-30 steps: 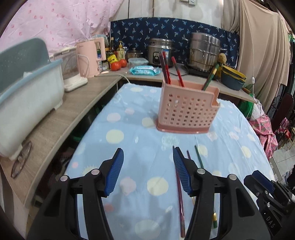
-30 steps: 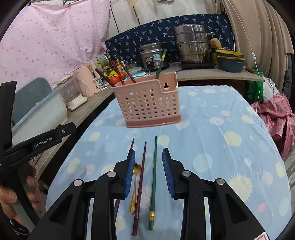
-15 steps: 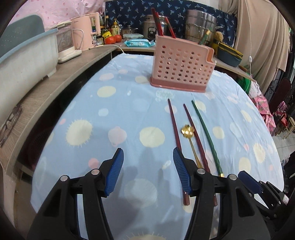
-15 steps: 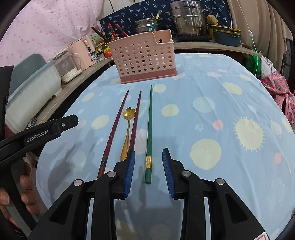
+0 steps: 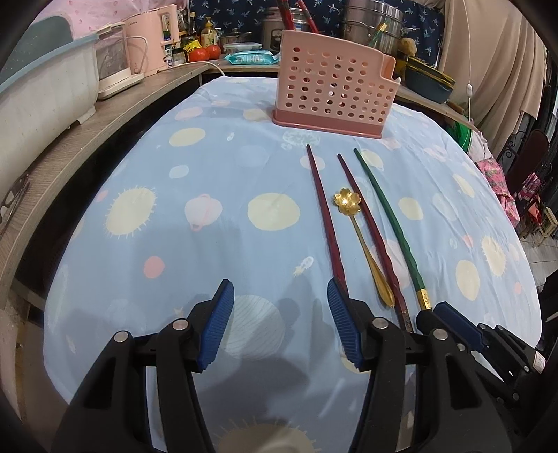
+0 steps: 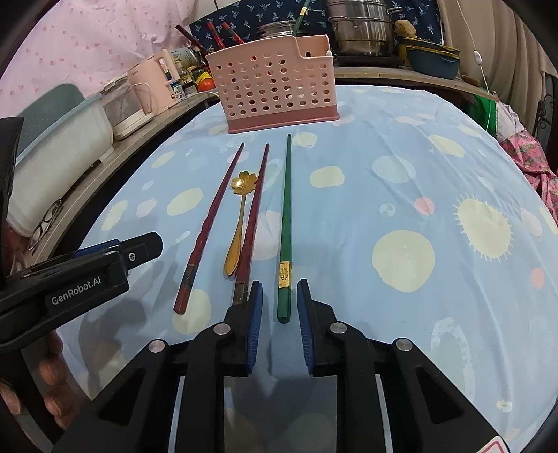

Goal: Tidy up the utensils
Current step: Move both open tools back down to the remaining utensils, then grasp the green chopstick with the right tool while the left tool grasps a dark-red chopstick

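On the blue spotted tablecloth (image 6: pixel 401 174) lie two dark red chopsticks (image 6: pixel 212 216) (image 6: pixel 254 216), a gold flower spoon (image 6: pixel 240 212) between them, and a green chopstick (image 6: pixel 286 209) to their right. Behind them stands a pink perforated holder (image 6: pixel 275 94) with several chopsticks upright in it. My right gripper (image 6: pixel 279 284) straddles the near end of the green chopstick; its jaws are closing, with a gap left on both sides. My left gripper (image 5: pixel 279 284) hangs open over bare cloth, left of the leftmost red chopstick (image 5: pixel 324 216).
A wooden shelf (image 5: pixel 104 115) curves along the left and back, carrying a grey tub (image 5: pixel 45 97), a pink kettle (image 5: pixel 150 45), bottles, tomatoes and steel pots (image 6: pixel 359 31). Spectacles (image 6: pixel 45 223) lie on it. A hand holds the left gripper's handle (image 6: pixel 52 383).
Both grippers have dropped toward the table and tilted down. The right jaws have narrowed around the green chopstick's near end. The utensils have not moved.
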`<state>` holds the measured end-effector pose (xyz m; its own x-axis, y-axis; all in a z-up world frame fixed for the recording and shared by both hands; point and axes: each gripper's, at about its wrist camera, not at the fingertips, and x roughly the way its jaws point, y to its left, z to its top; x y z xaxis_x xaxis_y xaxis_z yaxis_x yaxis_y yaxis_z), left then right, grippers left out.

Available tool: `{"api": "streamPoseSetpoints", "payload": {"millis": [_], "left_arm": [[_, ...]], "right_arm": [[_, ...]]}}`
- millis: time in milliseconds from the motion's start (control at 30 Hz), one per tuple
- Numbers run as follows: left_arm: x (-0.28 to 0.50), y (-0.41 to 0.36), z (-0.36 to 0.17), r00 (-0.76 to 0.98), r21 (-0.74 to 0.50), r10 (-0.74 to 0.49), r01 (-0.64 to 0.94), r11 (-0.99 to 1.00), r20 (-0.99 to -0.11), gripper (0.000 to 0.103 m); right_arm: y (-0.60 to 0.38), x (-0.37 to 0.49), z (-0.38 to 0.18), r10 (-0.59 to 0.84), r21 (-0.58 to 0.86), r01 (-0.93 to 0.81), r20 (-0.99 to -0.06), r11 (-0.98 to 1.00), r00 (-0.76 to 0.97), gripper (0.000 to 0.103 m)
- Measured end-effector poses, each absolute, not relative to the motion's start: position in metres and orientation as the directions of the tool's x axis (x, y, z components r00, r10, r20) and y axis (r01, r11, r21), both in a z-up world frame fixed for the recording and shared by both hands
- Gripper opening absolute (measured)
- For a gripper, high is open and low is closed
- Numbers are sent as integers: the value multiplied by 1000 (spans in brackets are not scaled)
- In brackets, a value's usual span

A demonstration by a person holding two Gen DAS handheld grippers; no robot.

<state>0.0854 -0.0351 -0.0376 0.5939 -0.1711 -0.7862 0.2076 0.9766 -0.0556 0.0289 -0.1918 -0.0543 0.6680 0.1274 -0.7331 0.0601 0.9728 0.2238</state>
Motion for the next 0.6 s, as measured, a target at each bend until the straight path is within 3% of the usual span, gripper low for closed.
{"api": "streamPoseSetpoints", "payload": {"millis": [267,433,600], "left_arm": [[83,-37,-42,580,-62,-177,213,975,-795,53],[81,-40,-44,572,-65,-185,224,972,-799,56],[79,-44,-45,569,-64,-190,233,970,-800,56]], "right_arm": [[-191,33,-57,110,207,66,-731,976,674,17],[-195,34,-59,96,203,82,-733,976,674,7],[-196,32,-59,97,210,89,-733,974,674,7]]}}
